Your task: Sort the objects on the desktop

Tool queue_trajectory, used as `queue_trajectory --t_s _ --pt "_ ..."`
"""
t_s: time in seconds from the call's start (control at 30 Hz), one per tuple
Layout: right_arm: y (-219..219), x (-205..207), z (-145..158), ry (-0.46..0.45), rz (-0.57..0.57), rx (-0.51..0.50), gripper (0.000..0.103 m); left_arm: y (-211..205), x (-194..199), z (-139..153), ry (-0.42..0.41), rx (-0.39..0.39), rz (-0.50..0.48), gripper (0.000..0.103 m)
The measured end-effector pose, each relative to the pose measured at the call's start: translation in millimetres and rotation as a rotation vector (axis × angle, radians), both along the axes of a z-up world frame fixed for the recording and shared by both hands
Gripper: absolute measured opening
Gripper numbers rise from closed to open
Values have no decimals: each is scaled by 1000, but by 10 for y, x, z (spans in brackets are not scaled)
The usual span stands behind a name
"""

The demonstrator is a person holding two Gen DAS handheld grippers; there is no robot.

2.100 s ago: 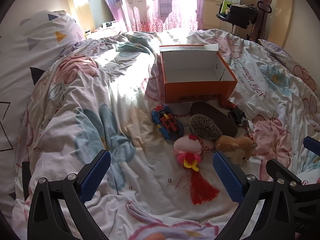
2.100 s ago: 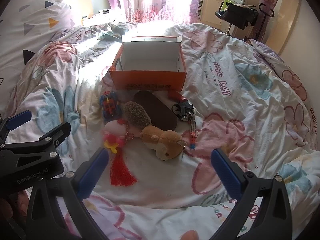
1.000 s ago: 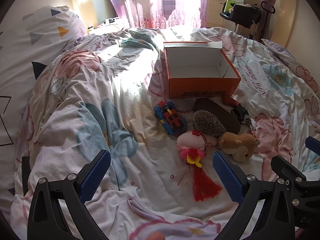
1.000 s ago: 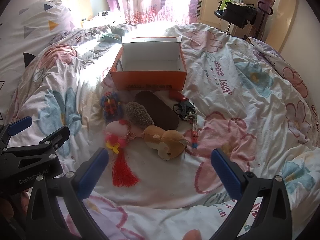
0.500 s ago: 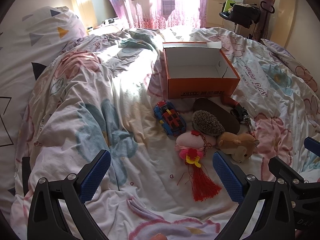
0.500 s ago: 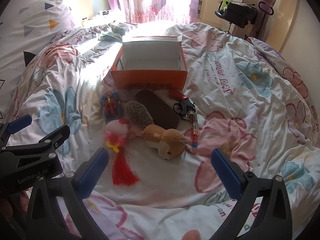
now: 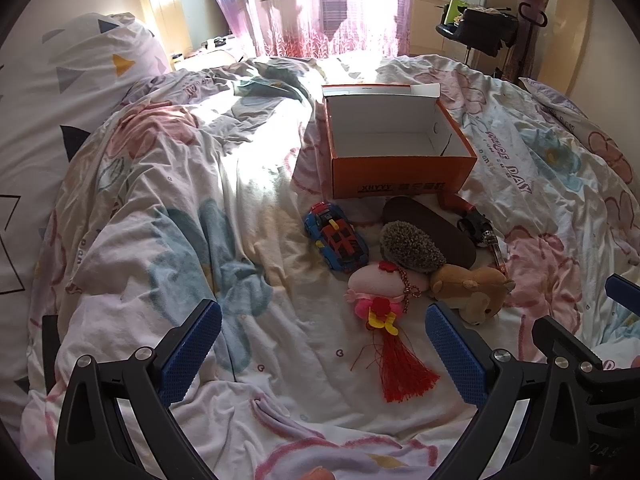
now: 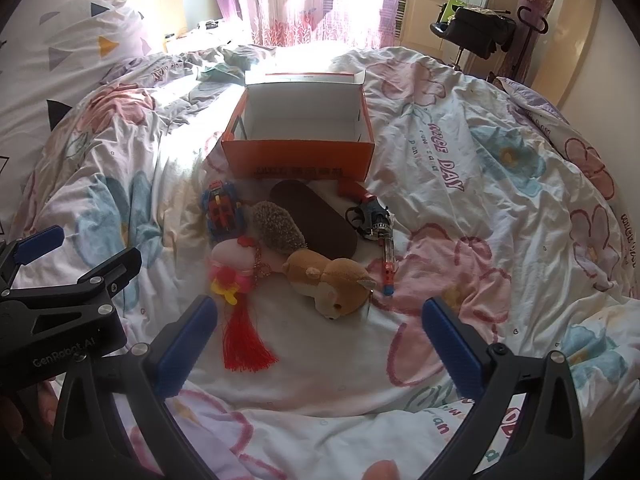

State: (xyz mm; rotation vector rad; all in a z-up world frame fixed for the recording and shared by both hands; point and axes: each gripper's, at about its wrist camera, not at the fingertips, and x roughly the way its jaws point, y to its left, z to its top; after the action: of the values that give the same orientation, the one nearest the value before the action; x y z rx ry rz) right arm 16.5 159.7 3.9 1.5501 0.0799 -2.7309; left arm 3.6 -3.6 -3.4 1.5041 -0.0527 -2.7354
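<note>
An open, empty orange box (image 7: 400, 178) (image 8: 298, 158) sits on a floral quilt. In front of it lie a blue-red toy car (image 7: 336, 236) (image 8: 222, 210), a brown oval pad (image 7: 432, 228) (image 8: 316, 218), a hedgehog plush (image 7: 410, 246) (image 8: 276, 228), a pink charm with red tassel (image 7: 380, 292) (image 8: 234, 266), a brown dog plush (image 7: 472, 288) (image 8: 332, 280) and a toy revolver (image 7: 480, 232) (image 8: 376, 224). My left gripper (image 7: 322, 350) is open and empty, near of the charm. My right gripper (image 8: 320, 344) is open and empty, just near of the dog plush.
A pillow with triangle print (image 7: 52, 92) lies at the left. The quilt (image 8: 500, 184) is rumpled, with folds left of the box. A curtained window (image 7: 328, 8) and a black chair (image 8: 476, 36) stand beyond the bed.
Both grippers have drifted slightly; the toys sit a little nearer and lower in both views than a second ago. Both stay open. Nothing on the bed has moved.
</note>
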Motion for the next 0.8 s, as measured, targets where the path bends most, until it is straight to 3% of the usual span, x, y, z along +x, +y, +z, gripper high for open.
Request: queue_trajectory --t_s 0.8 --pt "20 -37 -67 -14 -5 7 103 -23 -35 -99 -22 9 6 103"
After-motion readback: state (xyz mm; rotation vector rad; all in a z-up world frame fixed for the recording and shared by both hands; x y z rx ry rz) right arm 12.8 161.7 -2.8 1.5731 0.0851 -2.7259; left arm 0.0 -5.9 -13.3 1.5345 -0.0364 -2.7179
